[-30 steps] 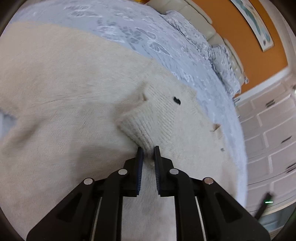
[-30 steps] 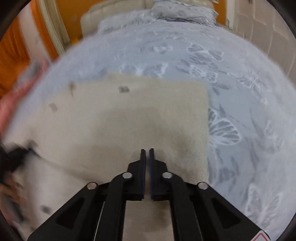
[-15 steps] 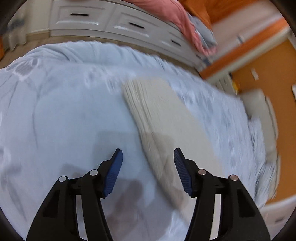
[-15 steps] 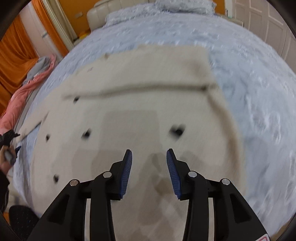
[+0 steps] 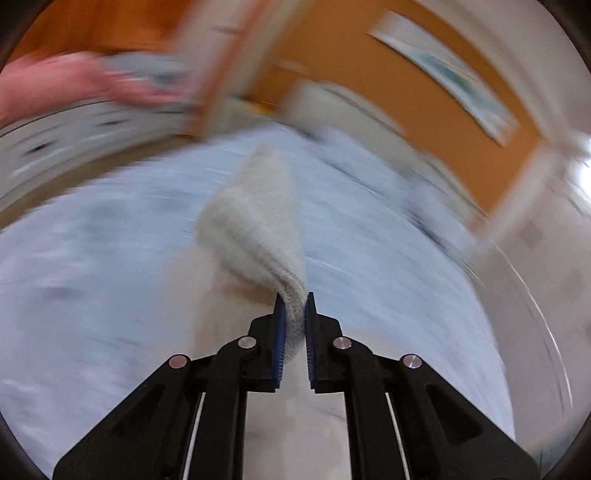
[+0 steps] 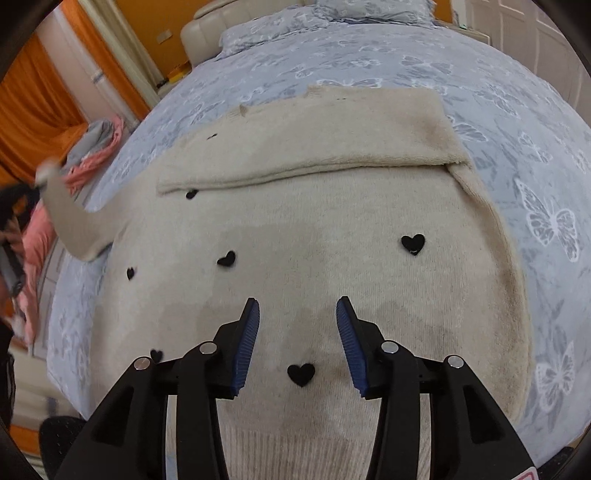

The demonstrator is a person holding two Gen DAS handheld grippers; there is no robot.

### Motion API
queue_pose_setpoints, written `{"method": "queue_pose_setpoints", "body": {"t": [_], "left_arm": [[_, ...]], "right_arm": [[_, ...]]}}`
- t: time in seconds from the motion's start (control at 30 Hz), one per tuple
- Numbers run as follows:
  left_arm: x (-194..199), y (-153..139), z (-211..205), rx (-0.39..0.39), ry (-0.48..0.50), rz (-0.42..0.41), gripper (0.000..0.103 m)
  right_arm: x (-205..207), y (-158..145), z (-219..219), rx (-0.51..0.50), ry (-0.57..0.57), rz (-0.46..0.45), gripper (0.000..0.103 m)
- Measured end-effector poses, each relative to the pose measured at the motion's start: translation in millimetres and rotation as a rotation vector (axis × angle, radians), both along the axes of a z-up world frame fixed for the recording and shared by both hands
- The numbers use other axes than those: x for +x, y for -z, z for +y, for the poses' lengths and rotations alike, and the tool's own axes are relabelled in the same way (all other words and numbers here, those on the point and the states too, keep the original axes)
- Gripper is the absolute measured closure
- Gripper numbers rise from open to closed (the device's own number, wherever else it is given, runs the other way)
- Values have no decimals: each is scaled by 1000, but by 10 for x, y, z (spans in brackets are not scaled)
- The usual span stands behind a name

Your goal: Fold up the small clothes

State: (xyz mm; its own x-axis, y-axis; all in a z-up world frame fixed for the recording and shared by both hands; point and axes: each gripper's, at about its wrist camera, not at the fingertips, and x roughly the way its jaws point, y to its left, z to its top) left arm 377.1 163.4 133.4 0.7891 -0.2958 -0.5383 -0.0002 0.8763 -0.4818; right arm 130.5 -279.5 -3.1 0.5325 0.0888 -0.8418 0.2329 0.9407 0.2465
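I'm working in a home bedroom: a bed (image 6: 480, 74) with butterfly-print cover fills the frame, pillows (image 6: 369, 7) top centre, orange curtains (image 6: 29, 110) upper left.

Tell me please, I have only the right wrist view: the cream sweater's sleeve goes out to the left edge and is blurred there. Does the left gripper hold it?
Observer: Yes. The left gripper has just closed its jaws on the ribbed cuff of that sleeve.
Operator: Does the cuff lie on the bed?
Observer: It seems not. The cuff looks lifted off the blue bedspread, and the sleeve runs away from the jaws above it.
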Motion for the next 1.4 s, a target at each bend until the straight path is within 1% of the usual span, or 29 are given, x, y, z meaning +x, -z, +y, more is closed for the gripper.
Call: {"method": "queue_pose_setpoints", "body": {"t": [0.03,0.07,0.13,0.17,0.2,0.27,0.33,0.37,0.4,0.43,0.57,0.67,0.73,0.77,0.8,0.83,0.87,0.9,0.93,1.0,1.07,1.1,1.13,1.17,1.23,1.27,1.3,1.33,1.4], "left_arm": [[-2,18,-365,-18,72,8,91],[-15,132,-815,-60,156,45,89],[-66,460,-1403,-104,238,132,80],[-129,691,-1665,-105,248,196,67],[-179,862,-1802,-110,251,236,58],[-315,1225,-1933,-140,231,314,57],[-417,1379,-1788,-175,181,337,57],[-474,1422,-1674,-188,147,341,57],[-588,1445,-1506,-200,89,338,53],[-555,1464,-1357,-209,42,342,50],[-526,1547,-669,-314,-165,375,49],[-496,1618,-298,-337,-267,381,49],[-493,1686,-137,-408,-310,396,49],[-488,1745,-78,-476,-325,400,49],[-489,1772,-38,-511,-338,405,50],[-462,1791,-28,-547,-353,405,50],[-436,1784,-25,-568,-353,396,62],[-388,1749,-22,-583,-345,366,92],[-353,1683,-15,-571,-336,337,95],[-348,1442,-40,-480,-338,256,96],[-305,1359,-50,-432,-306,245,96],[-269,1408,-124,-405,-279,267,96],[-260,1480,-202,-367,-268,306,96],[-244,1604,-309,-318,-259,355,96],[-264,1734,-436,-258,-256,416,97],[-280,1751,-461,-251,-259,415,97],[-318,1732,-472,-240,-260,399,96],[-337,1724,-480,-229,-256,394,96],[-343,1727,-498,-207,-242,394,96]], "right_arm": [[-7,-11,-36,14,14,-9,59],[-16,-22,-63,20,24,-16,59],[-39,-61,-153,23,50,-36,58],[-37,-72,-226,25,64,-43,56],[-36,-76,-284,29,75,-42,55],[-22,-95,-410,41,93,-43,53],[33,-151,-547,36,99,-56,50],[89,-179,-601,29,97,-68,46],[155,-184,-639,33,88,-77,43],[253,-183,-671,41,75,-79,42],[736,-139,-721,64,49,-89,42],[1213,-42,-678,86,37,-82,41],[1453,92,-626,122,41,-38,41],[1560,186,-598,154,50,-13,41],[1631,248,-574,178,53,1,44],[1701,287,-536,193,54,9,52],[1775,283,-484,202,36,6,85],[1827,240,-438,215,14,0,95],[1852,139,-413,224,3,-32,95],[1804,-317,-406,217,-13,-188,96],[1674,-746,-478,191,-16,-333,96],[1574,-887,-569,141,1,-400,97],[1567,-854,-621,104,17,-394,97],[1608,-711,-685,60,31,-338,97],[1806,-51,-857,27,73,-91,97],[1822,162,-940,44,98,-12,97],[1773,174,-999,88,117,-34,97],[1685,70,-1046,151,135,-109,97],[1614,-75,-1046,152,129,-182,97]]}}
